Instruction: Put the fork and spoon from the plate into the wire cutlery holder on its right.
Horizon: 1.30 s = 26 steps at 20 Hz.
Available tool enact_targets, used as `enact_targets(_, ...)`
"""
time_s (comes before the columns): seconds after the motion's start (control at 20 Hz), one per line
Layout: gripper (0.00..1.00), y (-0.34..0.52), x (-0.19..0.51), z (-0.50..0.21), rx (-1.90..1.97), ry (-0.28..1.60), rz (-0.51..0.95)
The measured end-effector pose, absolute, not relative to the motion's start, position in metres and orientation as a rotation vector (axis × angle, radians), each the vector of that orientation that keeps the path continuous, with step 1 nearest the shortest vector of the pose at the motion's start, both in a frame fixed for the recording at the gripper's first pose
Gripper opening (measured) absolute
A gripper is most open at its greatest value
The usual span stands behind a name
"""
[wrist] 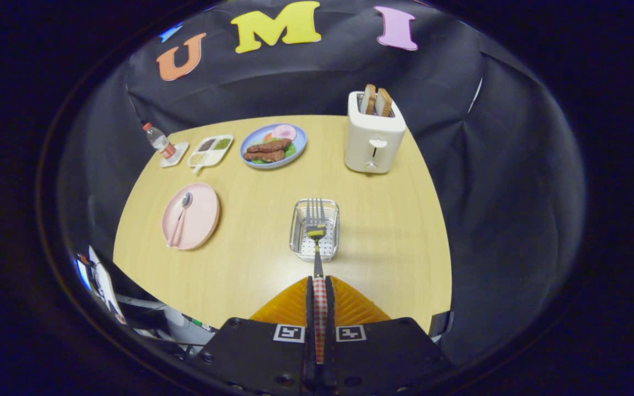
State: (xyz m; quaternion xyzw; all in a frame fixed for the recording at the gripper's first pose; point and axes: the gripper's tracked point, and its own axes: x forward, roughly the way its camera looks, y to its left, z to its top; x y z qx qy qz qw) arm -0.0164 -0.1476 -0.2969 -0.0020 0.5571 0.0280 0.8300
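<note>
Lengthwise, fork (316,231) tines-forward in jaws.

On the counter (251,264): one fork (316,220), one spoon (180,217), one wire cutlery holder (298,234), two plates, pink (201,220) and blue (298,148), one toaster (373,140) with two toast slices (377,100), one bottle (158,141), one divided tray (211,150).

The gripper (320,286) has its jaws closed on the fork's handle.

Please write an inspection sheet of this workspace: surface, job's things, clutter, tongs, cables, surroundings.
Surface: round wooden table, no spills seen.
Job's things: fork held by its checked handle, tines over the wire cutlery holder; spoon lying on the pink plate left of the holder.
Clutter: toaster with two toast slices, plate of food, divided tray, bottle.
Tongs: tongs shut on the fork handle.
Cables: nothing seen.
Surroundings: black cloth wall.
</note>
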Motion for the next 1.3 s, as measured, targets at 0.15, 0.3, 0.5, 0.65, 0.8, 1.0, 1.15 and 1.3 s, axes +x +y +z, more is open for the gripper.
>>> enact_targets(0.15, 0.06, -0.145, -0.007, -0.305, 0.008, 1.248, 0.049)
enact_targets(0.3, 0.06, -0.137, 0.002, -0.314, 0.002, 1.332, 0.043)
enact_targets(0.5, 0.06, -0.135, 0.012, -0.332, -0.003, 1.516, 0.012)
enact_targets(0.65, 0.06, -0.138, 0.025, -0.347, 0.001, 1.601, -0.021)
enact_targets(0.8, 0.06, -0.133, 0.036, -0.355, -0.024, 1.651, -0.022)
enact_targets(1.0, 0.08, -0.126, 0.047, -0.368, -0.018, 1.720, -0.012)
enact_targets(1.15, 0.08, -0.126, 0.054, -0.375, 0.001, 1.763, -0.025)
enact_targets(1.3, 0.08, -0.132, 0.064, -0.379, -0.011, 1.743, -0.049)
